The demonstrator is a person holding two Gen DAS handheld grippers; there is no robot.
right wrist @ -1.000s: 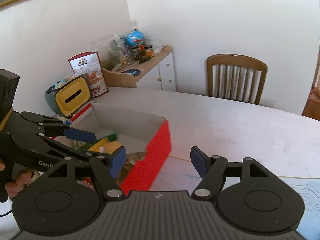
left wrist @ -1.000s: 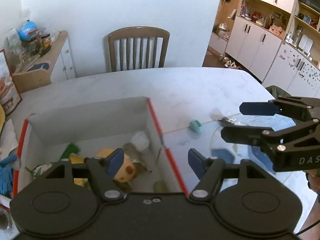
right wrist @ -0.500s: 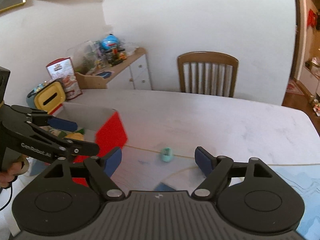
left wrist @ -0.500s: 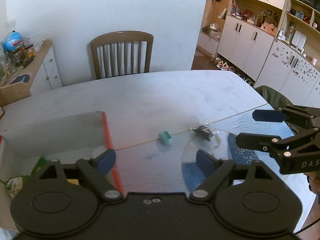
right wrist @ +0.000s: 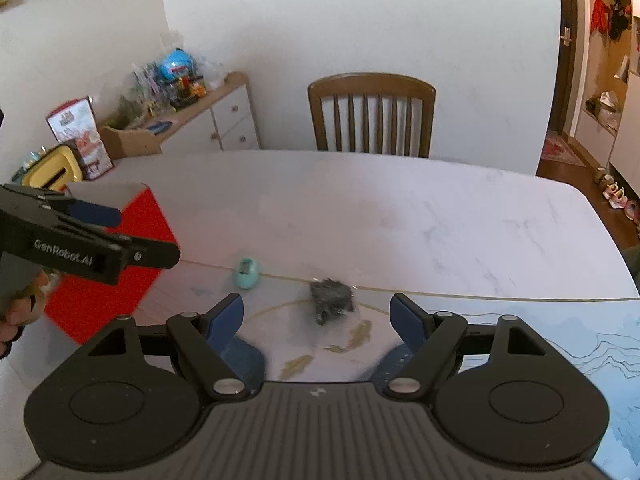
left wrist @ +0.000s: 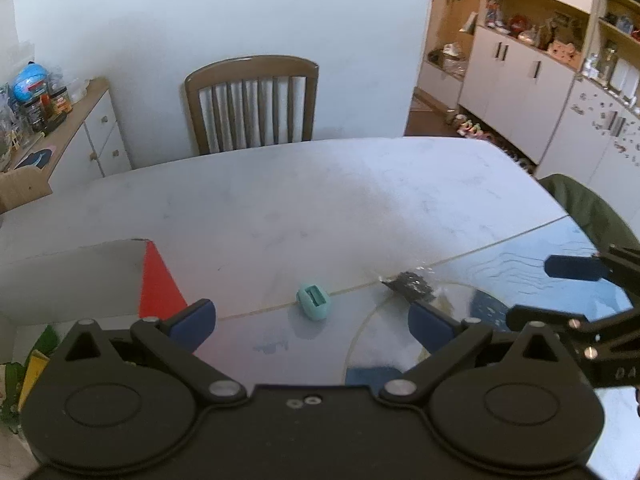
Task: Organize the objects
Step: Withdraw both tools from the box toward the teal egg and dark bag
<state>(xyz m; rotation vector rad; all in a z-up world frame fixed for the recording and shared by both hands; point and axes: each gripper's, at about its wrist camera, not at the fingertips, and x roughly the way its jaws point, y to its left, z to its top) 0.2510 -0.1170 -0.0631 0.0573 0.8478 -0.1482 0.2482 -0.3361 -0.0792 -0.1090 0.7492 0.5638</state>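
Both our tools, left (left wrist: 310,322) and right (right wrist: 316,316), gape empty above the surface (right wrist: 360,216); teal object (right wrist: 247,272) and dark bundle (right wrist: 331,296) lie mid-surface.

You're in a home dining room: marble table (right wrist: 400,208), wooden chair (right wrist: 372,114) far side, white cupboards (left wrist: 520,80) right.

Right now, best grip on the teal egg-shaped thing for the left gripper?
Pinch the teal egg-shaped piece across its narrow rounded sides, coming down from above. It lies flat with the slotted face up, clear of the dark wrapped lump. The left gripper is open and roughly lined up.
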